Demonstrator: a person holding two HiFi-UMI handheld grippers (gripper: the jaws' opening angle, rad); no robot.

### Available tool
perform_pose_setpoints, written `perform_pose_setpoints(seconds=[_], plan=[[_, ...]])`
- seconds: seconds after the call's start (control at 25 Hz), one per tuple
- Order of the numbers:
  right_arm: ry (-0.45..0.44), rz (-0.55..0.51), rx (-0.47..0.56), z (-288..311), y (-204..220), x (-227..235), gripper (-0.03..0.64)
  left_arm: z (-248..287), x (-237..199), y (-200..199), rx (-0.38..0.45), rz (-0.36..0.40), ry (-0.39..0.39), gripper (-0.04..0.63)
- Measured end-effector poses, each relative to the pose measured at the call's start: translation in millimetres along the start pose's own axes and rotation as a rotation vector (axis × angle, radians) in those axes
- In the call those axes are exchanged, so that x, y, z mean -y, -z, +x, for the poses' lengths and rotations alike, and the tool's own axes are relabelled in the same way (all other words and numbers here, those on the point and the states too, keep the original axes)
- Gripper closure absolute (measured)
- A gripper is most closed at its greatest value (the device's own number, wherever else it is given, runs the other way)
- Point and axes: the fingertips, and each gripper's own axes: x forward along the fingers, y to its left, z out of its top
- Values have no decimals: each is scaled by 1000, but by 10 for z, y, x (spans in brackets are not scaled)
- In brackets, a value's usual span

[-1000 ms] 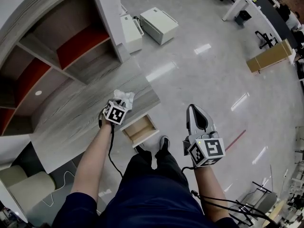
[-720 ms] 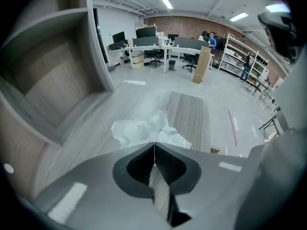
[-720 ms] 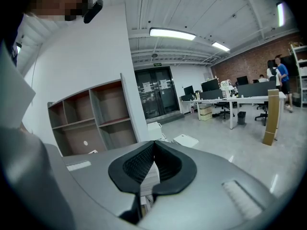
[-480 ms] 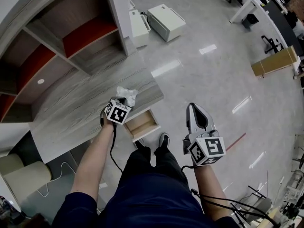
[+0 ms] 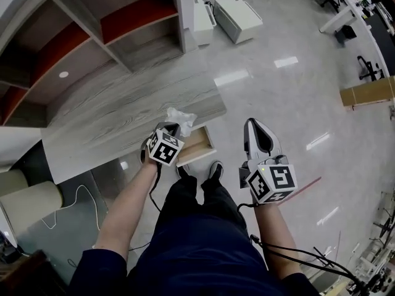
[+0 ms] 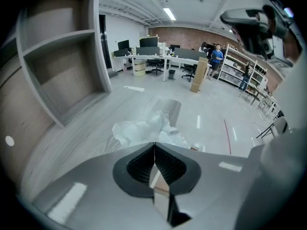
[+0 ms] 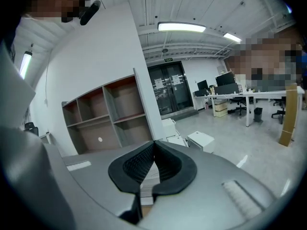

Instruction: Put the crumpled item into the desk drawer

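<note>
Desk [image 5: 111, 113]: grey wood-grain top, set against a shelf unit [image 5: 92, 36] with open compartments, some red-backed. One drawer [image 5: 196, 145] stands open below the front edge, near the right corner; its interior is light wood. Crumpled paper [image 5: 179, 117] sits at the front edge, just above the drawer; contact with the top cannot be confirmed.

Floor [image 5: 278, 97]: glossy grey. On it: two white boxes [image 5: 237, 10] beyond the desk's far end, a carton [image 5: 367, 91] well apart at the right, a thin cable [image 5: 80, 196] under the desk's left end, and the person's shoes [image 5: 213, 168] just beside the drawer.
</note>
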Motion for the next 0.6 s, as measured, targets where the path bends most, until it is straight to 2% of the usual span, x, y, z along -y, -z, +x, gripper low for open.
perform_pose_setpoints(seconds=[0.28, 0.6], plan=[[-64, -1, -24, 128, 88, -168, 611, -100, 354, 305, 2, -80, 19, 589], [-82, 14, -71, 196, 290, -182, 611, 23, 670, 705, -59, -123, 58, 589]])
